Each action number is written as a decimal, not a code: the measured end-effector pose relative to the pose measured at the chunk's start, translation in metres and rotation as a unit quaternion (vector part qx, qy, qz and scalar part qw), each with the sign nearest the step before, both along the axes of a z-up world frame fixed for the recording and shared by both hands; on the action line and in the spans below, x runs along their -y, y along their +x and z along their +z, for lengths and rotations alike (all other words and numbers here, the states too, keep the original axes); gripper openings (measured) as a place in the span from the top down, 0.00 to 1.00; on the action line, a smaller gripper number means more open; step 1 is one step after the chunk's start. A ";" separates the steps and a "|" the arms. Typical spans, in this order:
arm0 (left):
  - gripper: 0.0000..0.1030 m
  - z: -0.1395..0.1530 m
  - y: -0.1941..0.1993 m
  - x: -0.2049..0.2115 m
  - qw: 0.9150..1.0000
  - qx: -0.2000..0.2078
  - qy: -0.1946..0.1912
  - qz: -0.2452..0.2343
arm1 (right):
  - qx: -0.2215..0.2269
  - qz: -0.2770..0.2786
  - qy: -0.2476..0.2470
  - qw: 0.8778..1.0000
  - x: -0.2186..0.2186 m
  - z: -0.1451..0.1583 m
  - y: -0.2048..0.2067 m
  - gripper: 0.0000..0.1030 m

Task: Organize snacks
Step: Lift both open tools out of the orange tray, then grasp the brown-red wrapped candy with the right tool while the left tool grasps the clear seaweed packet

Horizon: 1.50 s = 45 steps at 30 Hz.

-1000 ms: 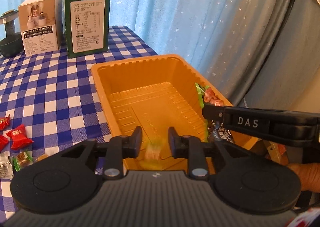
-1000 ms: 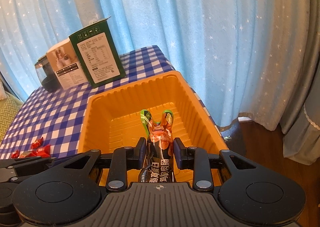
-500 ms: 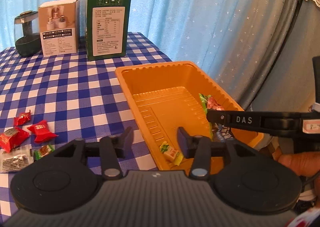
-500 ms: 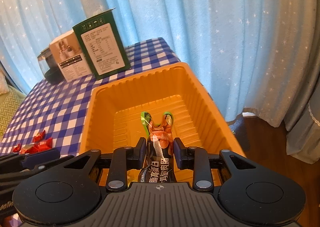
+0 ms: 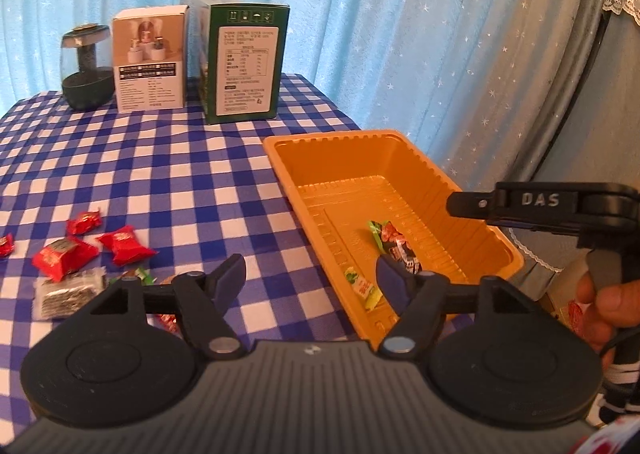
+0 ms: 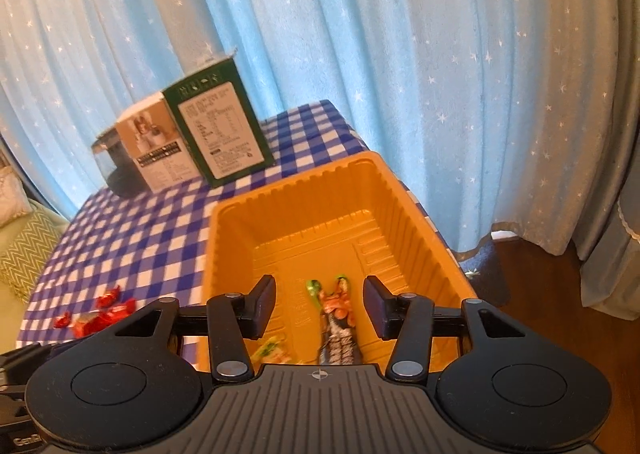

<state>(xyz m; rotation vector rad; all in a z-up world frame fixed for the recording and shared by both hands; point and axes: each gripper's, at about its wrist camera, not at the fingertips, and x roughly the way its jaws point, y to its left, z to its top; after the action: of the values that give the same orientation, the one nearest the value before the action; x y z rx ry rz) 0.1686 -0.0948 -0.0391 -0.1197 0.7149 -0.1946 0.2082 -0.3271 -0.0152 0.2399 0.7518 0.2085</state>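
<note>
An orange plastic tray (image 5: 344,157) (image 6: 296,209) sits at the right edge of the checked table. Inside lie a long orange-and-dark snack packet (image 5: 394,244) (image 6: 338,318) and a small green-and-white candy (image 5: 362,288) (image 6: 272,350). My left gripper (image 5: 312,280) is open and empty, above the tray's near left rim. My right gripper (image 6: 319,308) is open and empty above the tray, with the long packet below it; it also shows at the right of the left wrist view (image 5: 520,205). Several red wrapped candies (image 5: 124,244) (image 6: 104,312) and a silver packet (image 5: 66,292) lie left of the tray.
A green box (image 5: 242,57) (image 6: 218,129), a white box (image 5: 150,57) and a dark glass jar (image 5: 86,65) stand at the table's back. Blue starred curtains hang behind. The table edge runs just right of the tray, with floor (image 6: 540,286) beyond.
Both grippers opened. The left one let the small candy fall into the tray and drew back left. The right one let go of the long packet, which now lies in the tray.
</note>
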 end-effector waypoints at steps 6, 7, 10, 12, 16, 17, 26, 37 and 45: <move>0.28 0.011 -0.028 -0.016 1.000 0.000 -0.007 0.015 | 0.007 0.008 -0.013 1.000 -0.015 0.016 -0.040 0.37; 0.27 0.012 -0.033 -0.019 1.000 -0.001 -0.008 0.018 | 0.009 0.009 -0.015 1.000 -0.018 0.019 -0.047 0.35; 0.26 0.018 -0.048 -0.027 1.000 -0.002 -0.010 0.028 | 0.011 0.009 -0.023 1.000 -0.026 0.025 -0.065 0.31; 0.21 0.023 -0.059 -0.032 0.999 0.002 -0.011 0.033 | 0.014 0.016 -0.029 0.999 -0.033 0.029 -0.075 0.28; 0.15 0.030 -0.078 -0.044 0.999 0.009 -0.005 0.044 | 0.013 0.026 -0.037 0.999 -0.047 0.031 -0.095 0.22; 0.13 0.031 -0.083 -0.047 0.999 0.009 -0.002 0.049 | 0.011 0.029 -0.036 0.999 -0.051 0.030 -0.100 0.21; 0.04 0.031 -0.118 -0.084 0.995 0.010 0.019 0.094 | -0.001 0.062 -0.041 0.997 -0.080 0.022 -0.131 0.18; 0.04 0.030 -0.140 -0.123 0.992 0.011 0.020 0.127 | -0.001 0.096 -0.040 0.995 -0.107 0.016 -0.145 0.18; 0.04 0.027 -0.139 -0.143 0.992 0.014 0.028 0.124 | 0.005 0.114 -0.034 0.993 -0.126 0.012 -0.142 0.18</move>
<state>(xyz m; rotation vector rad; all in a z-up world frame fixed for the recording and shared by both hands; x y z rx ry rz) 0.0299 0.0478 -0.0126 -0.1506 0.6701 0.0612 0.0662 -0.2009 -0.0031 0.0869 0.7758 0.3992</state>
